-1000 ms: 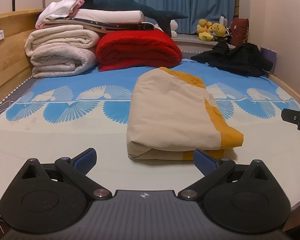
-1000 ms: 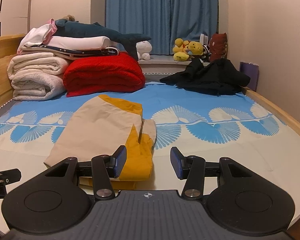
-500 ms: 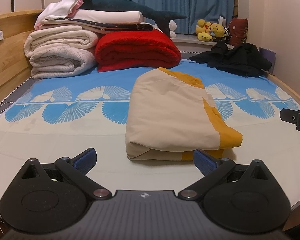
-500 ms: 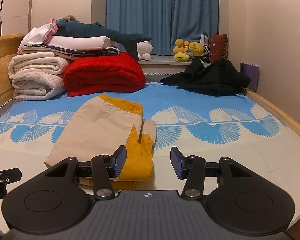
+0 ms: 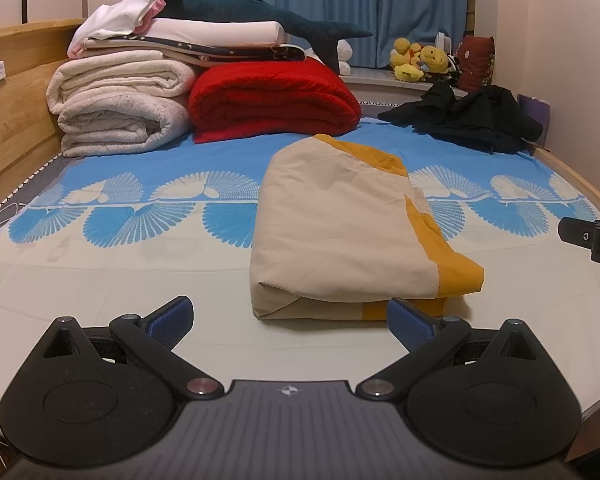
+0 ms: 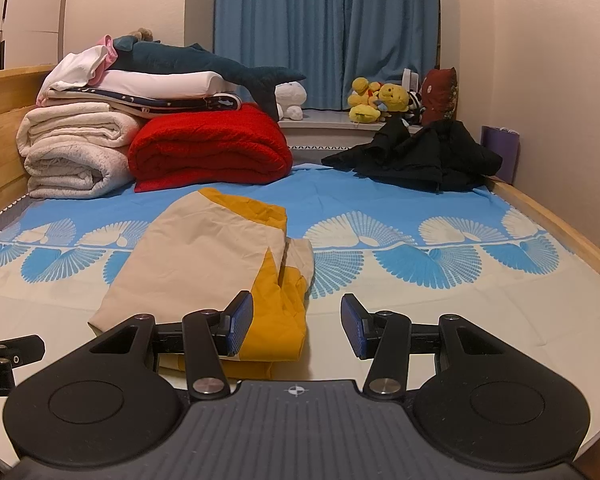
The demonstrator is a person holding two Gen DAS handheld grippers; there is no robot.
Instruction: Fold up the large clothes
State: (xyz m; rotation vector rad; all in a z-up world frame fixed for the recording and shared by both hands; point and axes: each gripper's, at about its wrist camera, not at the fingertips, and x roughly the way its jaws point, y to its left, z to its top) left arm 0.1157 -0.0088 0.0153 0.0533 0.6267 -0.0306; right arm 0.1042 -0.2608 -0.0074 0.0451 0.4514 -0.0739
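A folded beige and mustard garment lies flat on the bed's blue and cream sheet. My left gripper hovers just in front of its near folded edge, jaws wide open and holding nothing. My right gripper stands open over the garment's near right corner, with mustard cloth showing behind its left finger but nothing pinched. A black garment lies crumpled at the far right of the bed. The right gripper's body pokes in at the left wrist view's right edge.
Rolled cream blankets, a red blanket and a plush shark are stacked at the bed's far left. Yellow plush toys sit on the sill under blue curtains. A wooden bed frame borders the right side.
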